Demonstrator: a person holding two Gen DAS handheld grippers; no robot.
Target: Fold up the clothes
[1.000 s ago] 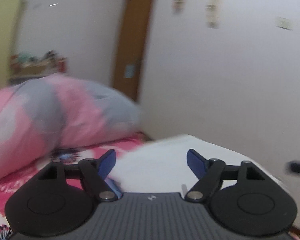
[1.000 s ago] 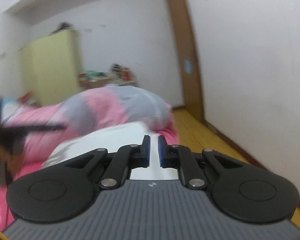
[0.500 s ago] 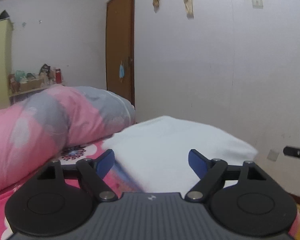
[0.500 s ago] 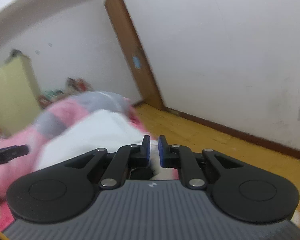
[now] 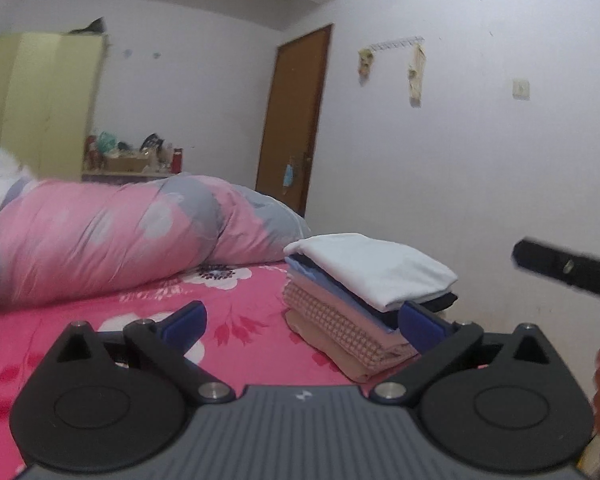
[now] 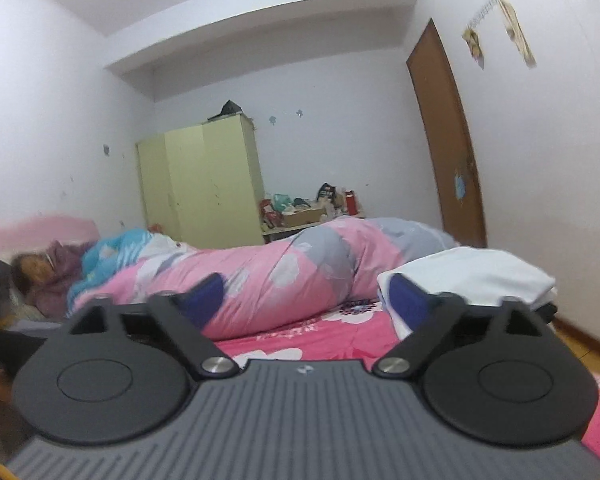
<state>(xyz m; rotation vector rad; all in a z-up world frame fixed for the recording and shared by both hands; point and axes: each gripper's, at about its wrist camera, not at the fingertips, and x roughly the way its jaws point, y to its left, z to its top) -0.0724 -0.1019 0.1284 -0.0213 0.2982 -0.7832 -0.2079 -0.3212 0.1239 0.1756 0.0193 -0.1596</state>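
Left wrist view: pink floral bed (image 5: 256,316) under a rolled quilt (image 5: 112,236), folded clothes stack (image 5: 364,300) near its edge, left gripper (image 5: 300,322) jaws opening, nothing between. Right wrist view: same bed (image 6: 312,340), white top of the stack (image 6: 472,276) beyond the right gripper (image 6: 308,298), jaws opening, empty.

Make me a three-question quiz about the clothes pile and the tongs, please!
1. Where is the pile of folded clothes?
A. on the pink flowered bed
B. on the floor
C. inside the wardrobe

2. What colour is the top garment?
A. black
B. white
C. green

3. What are the left tongs holding?
A. a sock
B. the quilt
C. nothing

Answers: 1 A, the stack rests on the flowered sheet; 2 B, a white folded piece lies on top; 3 C, they are opening with nothing between them.
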